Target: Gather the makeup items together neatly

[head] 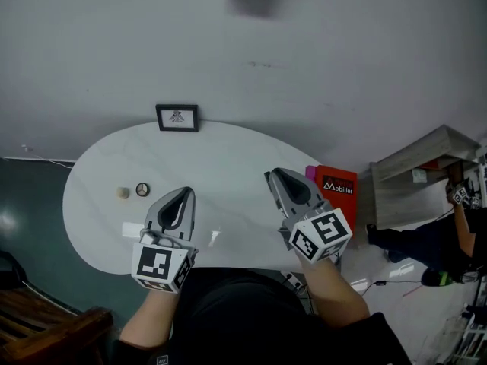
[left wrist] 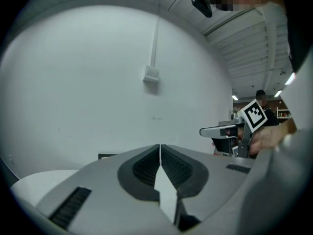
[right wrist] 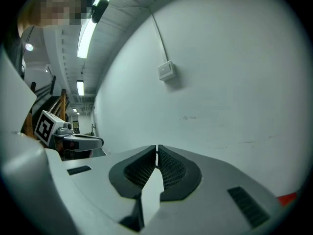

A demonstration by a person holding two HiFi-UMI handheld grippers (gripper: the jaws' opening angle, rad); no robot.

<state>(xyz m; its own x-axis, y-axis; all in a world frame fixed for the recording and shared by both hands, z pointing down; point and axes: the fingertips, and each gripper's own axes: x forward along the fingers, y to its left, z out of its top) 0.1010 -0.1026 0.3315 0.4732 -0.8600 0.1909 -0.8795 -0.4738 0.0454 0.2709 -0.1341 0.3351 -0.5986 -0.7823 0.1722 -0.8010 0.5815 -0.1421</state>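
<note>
Far left on the white surface, two small makeup pieces sit just beside each other: a beige item and a dark-rimmed disc. Near them hovers the left claw, pressed together and empty. The right claw is likewise closed on nothing, with a red box beyond.

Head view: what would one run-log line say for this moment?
left hand-held gripper: shut, empty | right hand-held gripper: shut, empty | round items: on table, untouched
</note>
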